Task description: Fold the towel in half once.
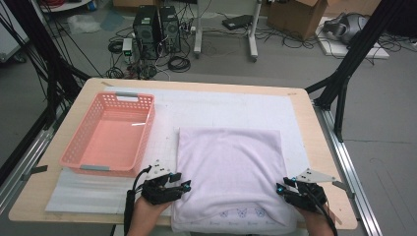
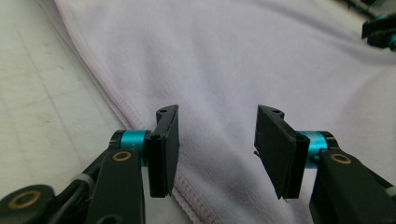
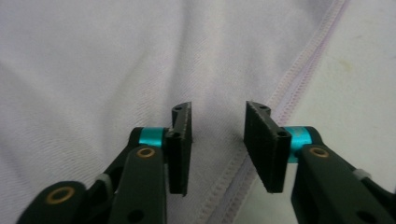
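Observation:
A pale lilac folded towel [image 1: 231, 167] lies flat on the white mat, its near edge with small printed motifs hanging at the table's front. My left gripper [image 1: 183, 183] rests at the towel's left hem near the front, jaws apart. In the left gripper view the left gripper [image 2: 217, 140] stands open over the towel [image 2: 233, 56], with nothing pinched between the pads. My right gripper [image 1: 281, 186] sits at the towel's right hem. In the right gripper view the right gripper [image 3: 217, 135] is open above the stitched hem of the towel [image 3: 93, 60].
A pink plastic basket [image 1: 74, 142] stands hollow on the table's left side. A white mat [image 1: 221, 105] covers most of the wooden table [image 1: 322, 147]. The right gripper [image 2: 380, 30] appears far off in the left gripper view. Computers and cables lie on the floor beyond.

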{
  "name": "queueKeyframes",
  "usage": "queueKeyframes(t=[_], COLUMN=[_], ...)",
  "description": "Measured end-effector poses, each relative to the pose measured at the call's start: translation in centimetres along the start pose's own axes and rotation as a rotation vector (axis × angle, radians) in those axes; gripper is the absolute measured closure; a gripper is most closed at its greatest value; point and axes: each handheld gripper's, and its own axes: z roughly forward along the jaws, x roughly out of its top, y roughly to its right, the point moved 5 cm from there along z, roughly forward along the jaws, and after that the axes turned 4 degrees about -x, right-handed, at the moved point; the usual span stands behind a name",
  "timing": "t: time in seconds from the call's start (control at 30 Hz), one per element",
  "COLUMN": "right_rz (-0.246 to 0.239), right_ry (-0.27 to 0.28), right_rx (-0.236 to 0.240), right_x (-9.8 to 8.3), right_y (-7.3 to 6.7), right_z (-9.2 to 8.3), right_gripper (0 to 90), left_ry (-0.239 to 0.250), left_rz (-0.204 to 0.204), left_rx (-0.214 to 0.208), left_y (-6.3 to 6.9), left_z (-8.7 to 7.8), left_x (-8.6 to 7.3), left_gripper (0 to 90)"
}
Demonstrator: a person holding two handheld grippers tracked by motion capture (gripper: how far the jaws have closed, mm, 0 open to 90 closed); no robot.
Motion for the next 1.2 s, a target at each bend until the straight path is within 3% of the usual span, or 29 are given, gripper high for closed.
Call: queueKeyframes(t=[0.03, 0.1, 0.17, 0.23, 0.33, 0.47, 0.63, 0.67, 0.73, 0.8, 0.93, 1.0, 1.2], right_rz=[-0.003, -0.018, -0.024, -0.022, -0.011, -0.004, 0.0, -0.003, 0.001, 0.023, 0.031, 0.027, 0.036], right_ry=[0.002, 0.003, 0.008, 0.015, 0.03, 0.049, 0.024, 0.013, 0.018, 0.04, 0.097, 0.112, 0.124], right_rx=[0.003, 0.005, 0.007, 0.013, 0.029, 0.061, 0.101, 0.106, 0.085, 0.072, 0.039, 0.029, 0.046], right_x=[0.0, 0.0, -0.1, -0.2, -0.3, -0.5, -1.3, -1.5, -1.5, -1.2, 0.0, 0.5, 1.9], right_y=[0.0, 0.0, 0.0, 0.1, 0.1, 0.0, -0.6, -0.8, -0.6, -0.2, 0.6, 1.1, 2.4], right_z=[0.0, -0.1, -0.3, -0.6, -1.6, -3.5, -5.1, -5.1, -4.9, -4.7, -4.0, -3.5, -1.3], right_gripper=[74.3, 85.1, 87.2, 87.6, 87.8, 87.8, 87.5, 85.5, 72.5, 69.3, 68.4, 68.5, 71.8], left_ry=[0.005, -0.006, -0.005, 0.012, 0.048, 0.068, 0.051, 0.056, 0.087, 0.138, 0.204, 0.212, 0.161], left_rz=[0.036, 0.061, 0.05, 0.038, 0.007, -0.002, 0.015, 0.026, 0.016, 0.015, 0.063, 0.064, -0.008], left_rx=[0.024, 0.06, 0.066, 0.059, 0.005, -0.047, -0.099, -0.099, -0.079, -0.063, -0.037, -0.042, -0.025], left_y=[0.2, 0.3, 0.3, 0.4, 0.7, 1.4, 2.2, 2.1, 1.7, 1.1, 0.1, -0.3, -2.4], left_z=[0.1, 0.1, 0.0, -0.5, -1.8, -3.5, -4.4, -4.3, -4.0, -3.8, -3.0, -2.4, 0.3], left_x=[-0.1, -0.2, -0.2, 0.0, 0.3, 0.2, -0.8, -0.9, -0.5, 0.2, 1.5, 2.1, 3.5], left_gripper=[57.1, 69.7, 84.5, 86.6, 87.0, 87.0, 85.5, 80.9, 63.2, 53.7, 51.3, 52.7, 51.8])
